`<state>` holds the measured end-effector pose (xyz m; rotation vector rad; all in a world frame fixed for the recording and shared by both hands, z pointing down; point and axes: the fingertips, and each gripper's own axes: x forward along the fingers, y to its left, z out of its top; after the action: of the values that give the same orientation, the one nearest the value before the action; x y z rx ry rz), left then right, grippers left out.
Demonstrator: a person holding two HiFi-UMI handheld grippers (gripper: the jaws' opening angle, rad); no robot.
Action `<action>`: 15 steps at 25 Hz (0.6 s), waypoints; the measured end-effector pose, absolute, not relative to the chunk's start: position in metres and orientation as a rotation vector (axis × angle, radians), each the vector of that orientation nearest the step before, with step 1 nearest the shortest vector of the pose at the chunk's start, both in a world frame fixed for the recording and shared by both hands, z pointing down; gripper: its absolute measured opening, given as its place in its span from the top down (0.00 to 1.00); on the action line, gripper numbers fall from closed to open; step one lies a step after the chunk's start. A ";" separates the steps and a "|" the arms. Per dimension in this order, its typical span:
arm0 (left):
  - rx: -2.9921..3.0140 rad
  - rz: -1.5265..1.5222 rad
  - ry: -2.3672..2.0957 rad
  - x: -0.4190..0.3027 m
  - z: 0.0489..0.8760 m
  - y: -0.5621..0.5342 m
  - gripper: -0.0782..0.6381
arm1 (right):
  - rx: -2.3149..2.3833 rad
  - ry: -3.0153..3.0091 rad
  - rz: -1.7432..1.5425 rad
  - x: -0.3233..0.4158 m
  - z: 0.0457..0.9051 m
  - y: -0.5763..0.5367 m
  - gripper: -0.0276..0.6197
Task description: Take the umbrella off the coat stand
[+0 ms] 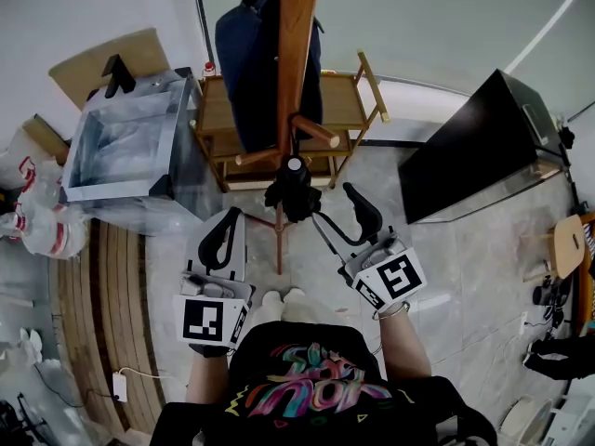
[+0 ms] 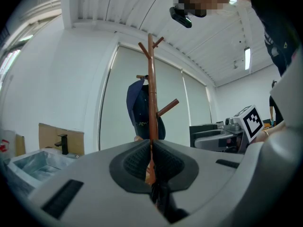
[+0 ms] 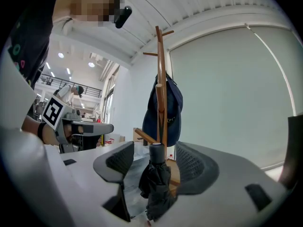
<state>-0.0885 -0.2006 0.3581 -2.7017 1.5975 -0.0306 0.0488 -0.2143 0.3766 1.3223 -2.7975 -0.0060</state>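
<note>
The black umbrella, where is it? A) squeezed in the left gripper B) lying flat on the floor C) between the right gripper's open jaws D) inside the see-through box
C: in the right gripper view the folded umbrella stands upright between the jaws of the right gripper, which are apart on either side of it and not pressing on it.

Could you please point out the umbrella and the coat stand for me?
umbrella (image 3: pixel 155 183), right gripper view, folded canopy
coat stand (image 1: pixel 297 54), head view, upright pole
</note>
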 end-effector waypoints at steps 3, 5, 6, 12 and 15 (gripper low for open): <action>-2.710 -0.038 1.605 -0.088 0.364 -0.202 0.85 | 1.303 -2.813 -0.003 0.044 0.390 -0.222 0.49; -2.716 -0.040 1.608 -0.087 0.367 -0.202 0.85 | 1.280 -2.819 0.002 0.039 0.400 -0.228 0.45; -2.719 -0.042 1.609 -0.087 0.369 -0.202 0.85 | 1.265 -2.822 0.007 0.036 0.406 -0.231 0.43; -2.723 -0.053 1.625 -0.086 0.379 -0.204 0.85 | 1.197 -2.817 0.090 0.016 0.446 -0.256 0.34; -2.725 -0.053 1.646 -0.087 0.384 -0.206 0.85 | 1.185 -2.806 0.102 0.010 0.460 -0.267 0.31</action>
<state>-0.0868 -0.2058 0.3836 -2.7254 1.6463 -0.0533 0.0099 -0.2665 0.4604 1.1851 -2.8056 0.1024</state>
